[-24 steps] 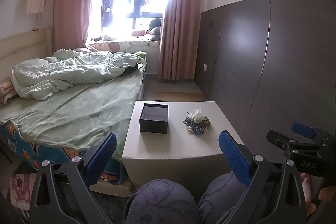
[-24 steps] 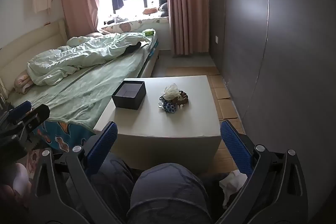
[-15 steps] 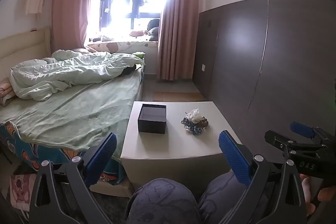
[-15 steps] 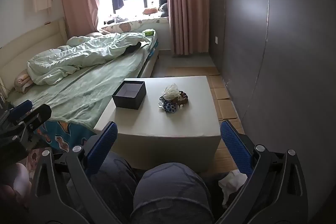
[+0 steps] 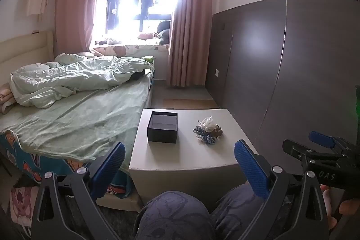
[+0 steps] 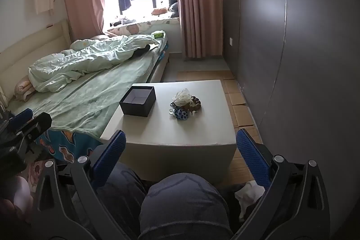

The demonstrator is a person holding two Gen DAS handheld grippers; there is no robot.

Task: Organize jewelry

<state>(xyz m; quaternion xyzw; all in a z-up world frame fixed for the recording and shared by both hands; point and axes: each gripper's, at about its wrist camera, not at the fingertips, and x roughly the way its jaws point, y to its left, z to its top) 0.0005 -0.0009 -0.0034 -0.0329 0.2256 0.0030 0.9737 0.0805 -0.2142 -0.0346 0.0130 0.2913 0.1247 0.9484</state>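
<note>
A heap of jewelry (image 5: 208,131) (image 6: 185,105), with blue beads, brown beads and a white piece, lies on a low white table (image 5: 186,156) (image 6: 202,127). Left of the heap stands an open black box (image 5: 162,129) (image 6: 137,104), empty inside. My left gripper (image 5: 180,168) is open and held well short of the table, above the person's knees. My right gripper (image 6: 181,151) is open too, also short of the table's near edge. Each gripper shows at the edge of the other's view: the right gripper (image 5: 321,150) and the left gripper (image 6: 24,123).
A bed (image 5: 74,118) with a green sheet and crumpled duvet runs along the table's left side. A dark wall panel (image 5: 292,64) stands close on the right. The person's knees (image 6: 182,204) fill the foreground. Cardboard sheets (image 6: 236,96) lie on the floor by the wall.
The left wrist view has shifted slightly; the table and box sit a little further left in it. The right wrist view barely moved. Both grippers stayed open.
</note>
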